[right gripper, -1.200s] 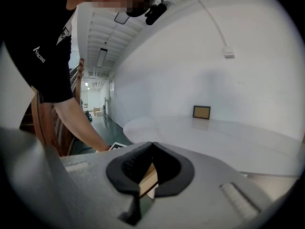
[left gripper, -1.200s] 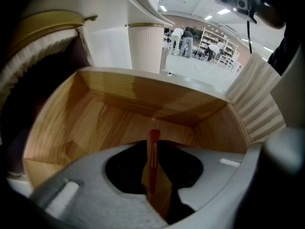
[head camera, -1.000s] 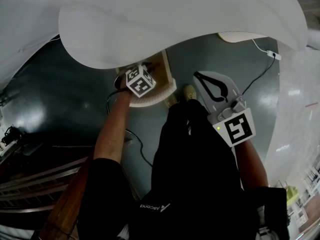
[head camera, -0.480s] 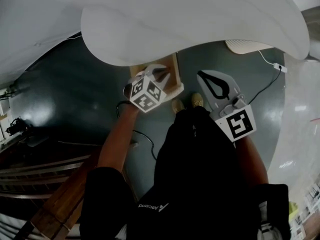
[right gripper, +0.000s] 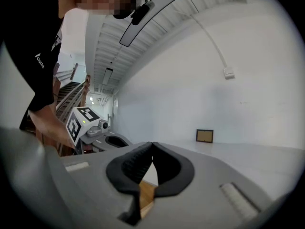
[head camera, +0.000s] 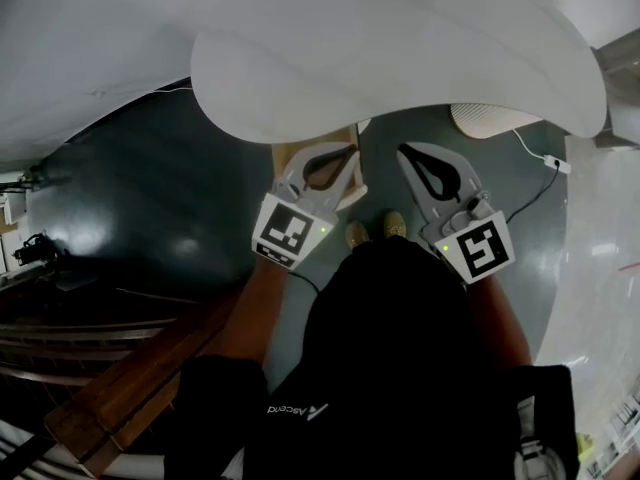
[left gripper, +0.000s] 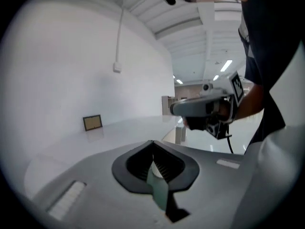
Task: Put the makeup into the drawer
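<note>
Between the pads of the left hand-held gripper (left gripper: 152, 144) there was nothing. Its jaws had just been closing and now met at the tips, empty. Just to its right hung the right hand-held gripper (right gripper: 152, 144), its jaws likewise pressed together on nothing. The two were side by side and apart, both pointing roughly level towards the white tabletop (head camera: 400, 58) ahead.

Directly beneath the left hand-held gripper's jaws, in the head view, lay the wooden drawer (head camera: 283, 155), partly under the tabletop's curved edge. A strip of wood also showed through the gap below the right hand-held gripper's pads. Behind both, nearer the person, a pair of shoes (head camera: 355, 234) stood on the dark floor (head camera: 150, 198).

Far ahead of the jaws, a small brown frame (right gripper: 204, 135) stood where the tabletop met the white wall (right gripper: 190, 80), with a thin cable (right gripper: 209, 37) running down that wall above it. No view let the makeup be picked out, so its place could not be told.
</note>
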Motion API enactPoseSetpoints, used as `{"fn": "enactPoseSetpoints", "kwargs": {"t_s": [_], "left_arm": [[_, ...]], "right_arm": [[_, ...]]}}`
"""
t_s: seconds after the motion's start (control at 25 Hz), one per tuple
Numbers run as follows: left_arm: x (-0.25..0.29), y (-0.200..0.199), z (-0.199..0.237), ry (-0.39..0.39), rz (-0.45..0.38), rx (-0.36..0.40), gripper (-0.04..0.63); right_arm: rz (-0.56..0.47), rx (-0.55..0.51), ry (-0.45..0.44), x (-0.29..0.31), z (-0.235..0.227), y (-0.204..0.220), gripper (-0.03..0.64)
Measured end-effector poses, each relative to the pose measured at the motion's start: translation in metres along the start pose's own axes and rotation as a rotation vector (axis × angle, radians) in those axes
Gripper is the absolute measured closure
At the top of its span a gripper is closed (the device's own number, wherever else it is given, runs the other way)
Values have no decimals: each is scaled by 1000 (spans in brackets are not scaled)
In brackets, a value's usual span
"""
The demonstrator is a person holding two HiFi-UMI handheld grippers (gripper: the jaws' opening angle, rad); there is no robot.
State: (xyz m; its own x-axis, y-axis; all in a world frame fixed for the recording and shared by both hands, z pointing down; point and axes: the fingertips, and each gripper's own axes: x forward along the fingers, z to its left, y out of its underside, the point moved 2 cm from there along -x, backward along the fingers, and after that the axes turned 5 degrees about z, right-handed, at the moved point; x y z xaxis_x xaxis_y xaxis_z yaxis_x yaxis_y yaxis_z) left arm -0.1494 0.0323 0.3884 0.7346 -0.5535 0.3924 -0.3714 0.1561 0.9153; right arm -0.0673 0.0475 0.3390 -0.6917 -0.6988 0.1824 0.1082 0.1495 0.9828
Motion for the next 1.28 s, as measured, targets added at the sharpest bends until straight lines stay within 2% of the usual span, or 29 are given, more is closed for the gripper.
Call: {"fn": "enactPoseSetpoints", "kwargs": {"t_s": [0.2, 0.32, 0.44, 0.88, 1.28], "left_arm": [[-26, -62, -10, -58, -227, -59, 584], [-42, -81, -11, -89, -304, -105, 584], [-54, -93, -9, -120, -349, -113, 584], [-69, -125, -17, -172, -399, -76, 584], [-70, -126, -21, -196, -389, -77, 584]], "right_arm": [[-76, 25, -24, -11, 5, -26, 614], [-123, 53, -44, -18, 9, -40, 614], [-157, 72, -59, -25, 9, -50, 614], [-200, 17, -69, -47, 4, -71, 614], [-209, 22, -102, -51, 6, -72, 614]]}}
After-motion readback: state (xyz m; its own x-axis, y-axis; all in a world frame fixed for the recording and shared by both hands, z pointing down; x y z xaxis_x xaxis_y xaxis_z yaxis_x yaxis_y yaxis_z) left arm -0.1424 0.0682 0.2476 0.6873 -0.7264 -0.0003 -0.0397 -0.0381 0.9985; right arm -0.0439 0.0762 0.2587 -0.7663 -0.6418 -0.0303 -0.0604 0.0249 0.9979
